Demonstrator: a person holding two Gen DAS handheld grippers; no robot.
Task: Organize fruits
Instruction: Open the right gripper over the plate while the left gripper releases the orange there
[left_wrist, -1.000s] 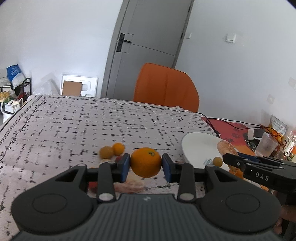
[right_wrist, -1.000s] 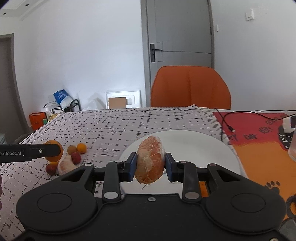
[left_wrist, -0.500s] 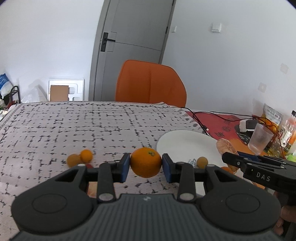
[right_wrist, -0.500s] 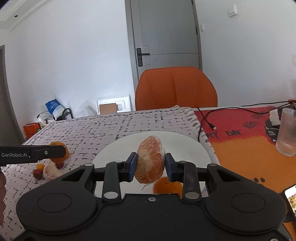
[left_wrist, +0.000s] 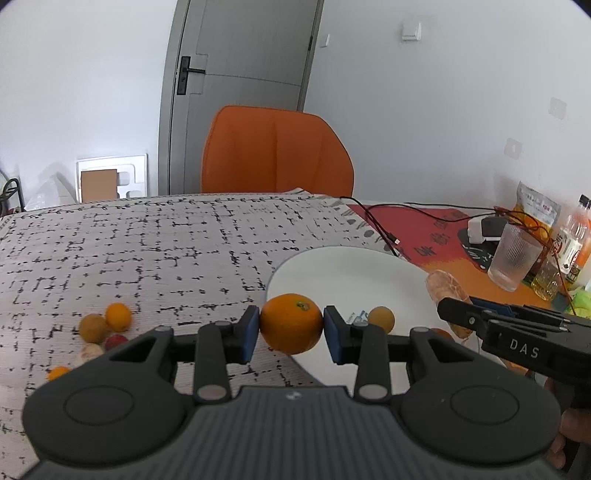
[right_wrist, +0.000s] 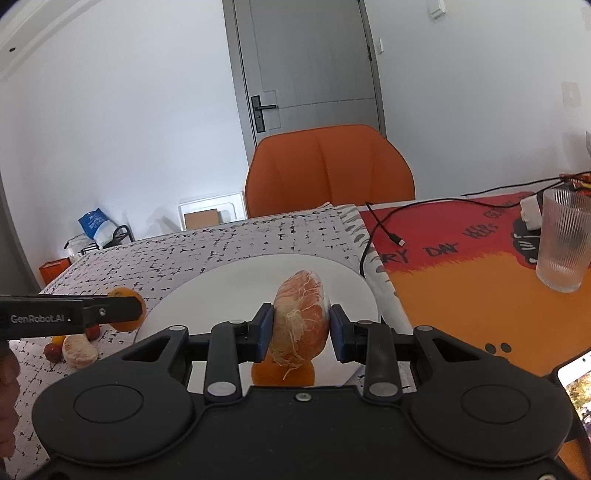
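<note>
My left gripper (left_wrist: 291, 329) is shut on a whole orange (left_wrist: 291, 323), held at the left rim of the white plate (left_wrist: 343, 273). My right gripper (right_wrist: 301, 326) is shut on a peeled orange (right_wrist: 301, 314), held above the plate (right_wrist: 236, 280). Another orange (right_wrist: 282, 374) lies on the plate just below it. A small yellow fruit (left_wrist: 381, 319) sits on the plate. Several small fruits (left_wrist: 107, 325) and a peeled piece (right_wrist: 79, 350) lie on the cloth to the left.
An orange chair (left_wrist: 275, 155) stands behind the table. A ribbed glass (right_wrist: 563, 240), bottles (left_wrist: 574, 240), a snack bag and black cables (left_wrist: 388, 221) sit on the red-orange mat at the right. A phone (right_wrist: 576, 373) lies at the near right.
Both grippers have moved right and over the plate, each still holding its fruit. The left gripper's orange now hangs at the plate's left rim.
</note>
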